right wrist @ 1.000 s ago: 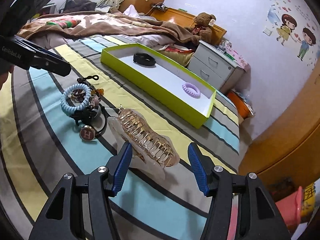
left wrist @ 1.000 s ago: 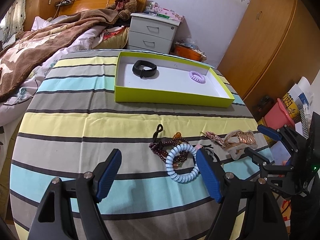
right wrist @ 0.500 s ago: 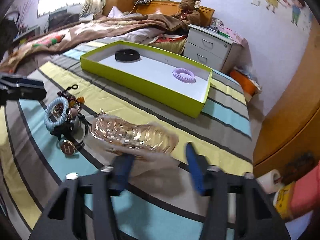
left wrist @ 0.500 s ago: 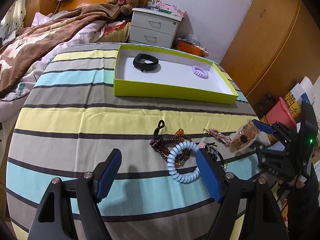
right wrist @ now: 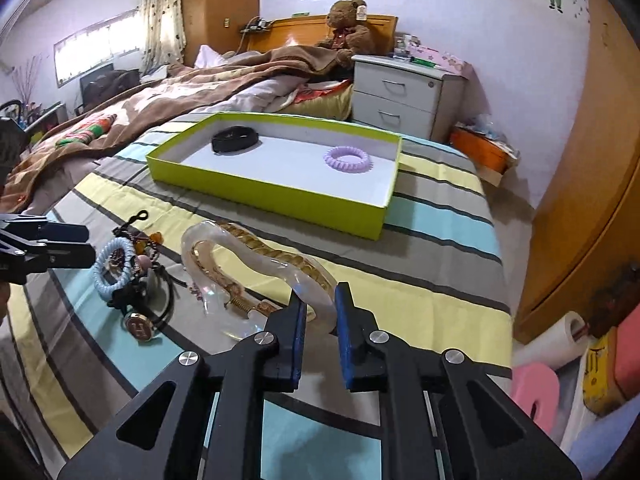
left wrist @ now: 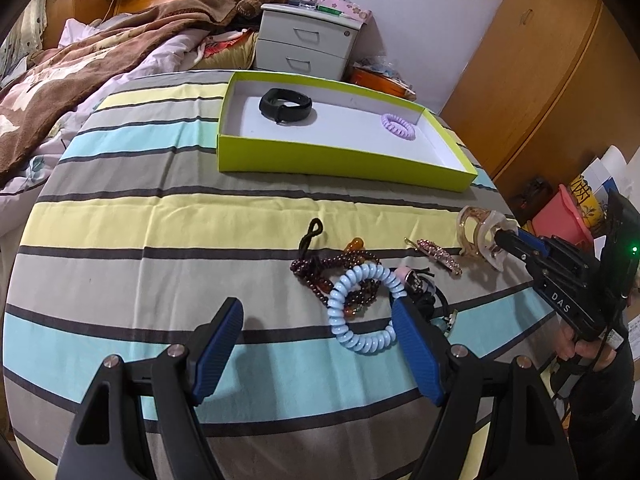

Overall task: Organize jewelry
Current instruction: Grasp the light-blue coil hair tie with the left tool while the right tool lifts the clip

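Note:
My right gripper [right wrist: 320, 312] is shut on a clear and gold hair claw clip [right wrist: 256, 256] and holds it above the striped cloth; it also shows in the left wrist view [left wrist: 480, 236]. My left gripper [left wrist: 316, 332] is open and empty, just short of a pile with a light blue coil hair tie [left wrist: 362, 308], a dark bead bracelet [left wrist: 332, 268] and a pink rhinestone clip [left wrist: 438, 254]. A lime green tray [left wrist: 340, 162] at the far side holds a black band [left wrist: 286, 106] and a purple coil tie [left wrist: 398, 126].
The table wears a striped cloth [left wrist: 160, 216]. A bed with a brown blanket [left wrist: 60, 92] lies to the left, a white nightstand [left wrist: 308, 44] behind the tray, and a wooden wardrobe [left wrist: 540, 60] to the right. Pink bins [left wrist: 560, 216] stand by the table's right edge.
My right gripper has closed on the hair claw clip and lifted it off the cloth. My left gripper has stayed open over the pile.

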The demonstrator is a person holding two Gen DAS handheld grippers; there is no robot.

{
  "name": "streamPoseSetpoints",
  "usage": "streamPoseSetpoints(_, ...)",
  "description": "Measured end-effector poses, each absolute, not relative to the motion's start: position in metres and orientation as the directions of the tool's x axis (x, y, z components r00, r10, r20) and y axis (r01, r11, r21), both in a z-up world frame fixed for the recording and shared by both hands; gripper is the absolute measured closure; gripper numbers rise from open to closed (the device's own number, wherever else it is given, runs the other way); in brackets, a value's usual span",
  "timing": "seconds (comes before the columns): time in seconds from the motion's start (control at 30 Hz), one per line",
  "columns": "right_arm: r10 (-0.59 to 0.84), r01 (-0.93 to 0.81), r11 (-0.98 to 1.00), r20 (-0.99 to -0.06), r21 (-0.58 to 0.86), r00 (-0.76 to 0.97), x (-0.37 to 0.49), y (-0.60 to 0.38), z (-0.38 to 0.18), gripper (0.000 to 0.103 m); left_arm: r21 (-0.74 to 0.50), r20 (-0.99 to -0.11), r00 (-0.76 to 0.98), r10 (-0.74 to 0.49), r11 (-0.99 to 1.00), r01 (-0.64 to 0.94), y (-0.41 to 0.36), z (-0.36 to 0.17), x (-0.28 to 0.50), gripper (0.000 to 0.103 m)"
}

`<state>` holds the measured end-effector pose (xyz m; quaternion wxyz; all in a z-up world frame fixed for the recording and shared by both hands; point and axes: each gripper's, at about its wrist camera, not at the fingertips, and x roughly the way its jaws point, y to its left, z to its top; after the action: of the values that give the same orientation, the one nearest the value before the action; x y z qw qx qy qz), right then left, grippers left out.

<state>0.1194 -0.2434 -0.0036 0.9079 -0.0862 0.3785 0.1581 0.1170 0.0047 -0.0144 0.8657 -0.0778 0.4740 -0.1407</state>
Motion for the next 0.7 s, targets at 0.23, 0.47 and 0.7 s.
streamPoseSetpoints(0.23, 0.21, -0.315, 0.949, -0.733, -0.005, 0.647, 0.125, -0.248, -0.009, 0.089, -0.261, -0.803, 0.507, -0.312, 0.95, 0.171, 0.003, -0.014, 0.118, 0.025)
streamPoseSetpoints(0.47, 0.25, -0.233, 0.965, -0.682, 0.119, 0.688, 0.115, -0.27, 0.002, 0.089, -0.273, -0.806, 0.495, -0.326, 0.945, 0.179, 0.0, -0.017, 0.118, 0.025)
streamPoseSetpoints(0.7, 0.257, -0.211, 0.966, -0.645, 0.148, 0.72, 0.1, -0.278, 0.015, 0.089, -0.159, -0.823, 0.523, -0.221, 0.974, 0.162, -0.01, -0.016, 0.123, 0.039)
